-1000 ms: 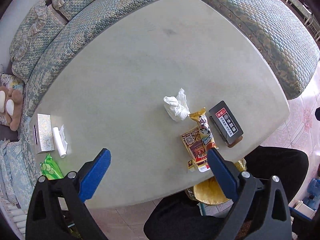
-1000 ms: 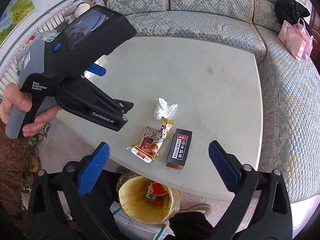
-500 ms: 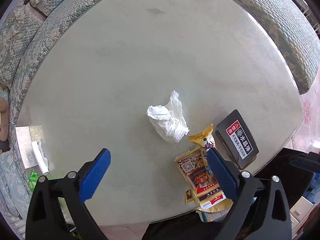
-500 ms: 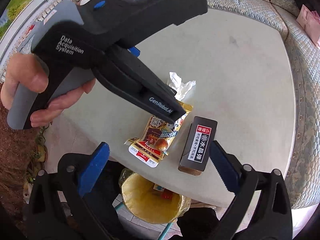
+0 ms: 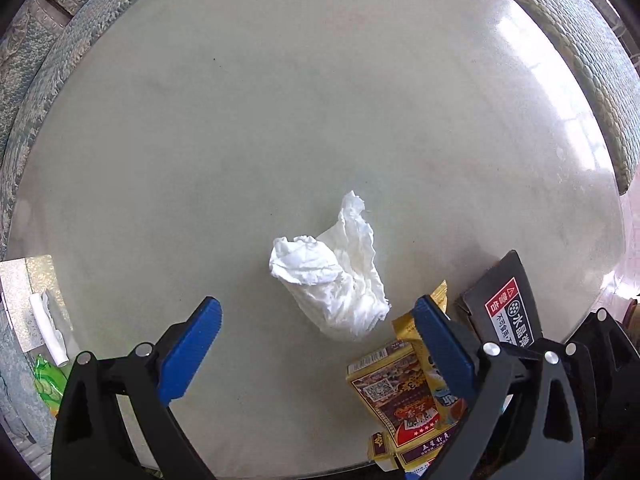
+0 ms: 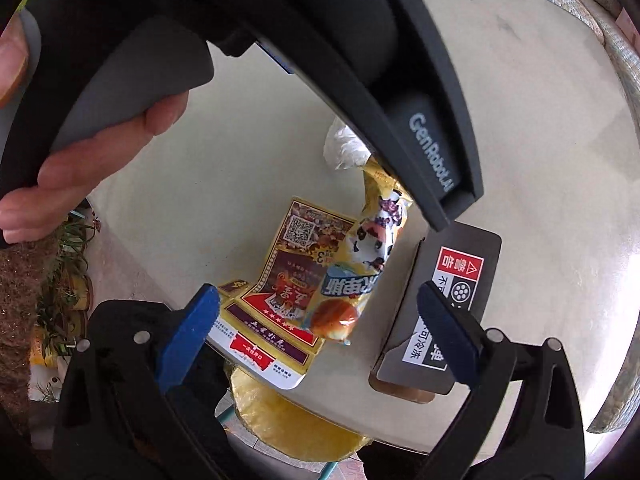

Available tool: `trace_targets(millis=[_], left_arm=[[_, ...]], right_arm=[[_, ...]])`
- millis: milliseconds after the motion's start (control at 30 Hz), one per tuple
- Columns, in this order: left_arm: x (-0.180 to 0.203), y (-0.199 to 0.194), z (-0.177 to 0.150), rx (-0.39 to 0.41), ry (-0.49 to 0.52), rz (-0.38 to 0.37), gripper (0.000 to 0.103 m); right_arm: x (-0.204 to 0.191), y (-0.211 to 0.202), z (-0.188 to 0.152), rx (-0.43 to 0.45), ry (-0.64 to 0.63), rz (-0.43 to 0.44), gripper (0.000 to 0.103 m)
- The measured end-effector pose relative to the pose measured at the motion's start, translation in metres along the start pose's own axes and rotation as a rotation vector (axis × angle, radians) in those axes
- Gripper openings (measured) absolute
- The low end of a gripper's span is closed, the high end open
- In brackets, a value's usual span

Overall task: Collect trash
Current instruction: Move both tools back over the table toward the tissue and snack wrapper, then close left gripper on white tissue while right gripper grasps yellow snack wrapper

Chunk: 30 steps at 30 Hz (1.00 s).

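The tissue (image 5: 334,280) lies crumpled on the worktop (image 5: 280,120) just beside the wrappers (image 6: 312,280), and both grippers, left (image 5: 316,344) and right (image 6: 318,332), hang with jaws spread, probably to grasp.

Left gripper (image 5: 316,320), black frame with 2 blue ribbed pads: jaws spread wide, nothing between them, tilted down over the surface. Left blue pad (image 5: 190,350) and right blue pad (image 5: 442,346) well apart, both clear of any contact. Seen from the right wrist camera as a large black body crossing the upper frame, gripped at its grey handle by the person's left hand (image 6: 96,160), fingers wrapped beneath.

Right gripper (image 6: 318,328), same black-and-blue build: jaws likewise wide apart, holding nothing, angled downward, sitting close beneath the left tool.
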<state>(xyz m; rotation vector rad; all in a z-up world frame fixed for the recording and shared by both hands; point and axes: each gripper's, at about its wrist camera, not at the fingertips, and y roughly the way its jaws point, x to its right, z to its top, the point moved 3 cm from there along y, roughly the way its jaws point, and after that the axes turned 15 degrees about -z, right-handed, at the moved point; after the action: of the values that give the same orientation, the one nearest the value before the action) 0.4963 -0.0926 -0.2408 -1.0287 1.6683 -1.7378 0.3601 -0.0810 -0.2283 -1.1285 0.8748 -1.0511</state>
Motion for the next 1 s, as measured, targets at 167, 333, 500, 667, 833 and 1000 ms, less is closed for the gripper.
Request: trace_targets(millis=[167,333,500,667,833,1000], left_arm=[[-0.014,0.012,0.008,-0.006,-0.030,-0.020,0.094],[-0.020,0.024,0.013,-0.018,-0.023,-0.025,0.094],[-0.029,0.035,0.021,-0.029,-0.041,-0.034,0.094],[-0.031,0.042,0.025,-0.040,-0.034,-0.032,0.090],[-0.041,0.047,0.027,-0.034,-0.055,-0.065,0.086],[-0.053,0.054,0.017,-0.035,-0.075,-0.096,0.085]], right_arm=[[0.002,0.007,0.002,0.005,0.012,-0.002,0.097],[0.007,-0.001,0.009,0.055,-0.030,-0.074,0.097],[0.013,0.012,0.014,0.089,-0.074,-0.186,0.097],[0.007,0.017,0.018,0.119,-0.111,-0.246,0.095],[-0.001,0.019,0.024,0.148,-0.177,-0.309,0.070],[-0.005,0.037,0.022,0.063,-0.183,-0.242,0.063]])
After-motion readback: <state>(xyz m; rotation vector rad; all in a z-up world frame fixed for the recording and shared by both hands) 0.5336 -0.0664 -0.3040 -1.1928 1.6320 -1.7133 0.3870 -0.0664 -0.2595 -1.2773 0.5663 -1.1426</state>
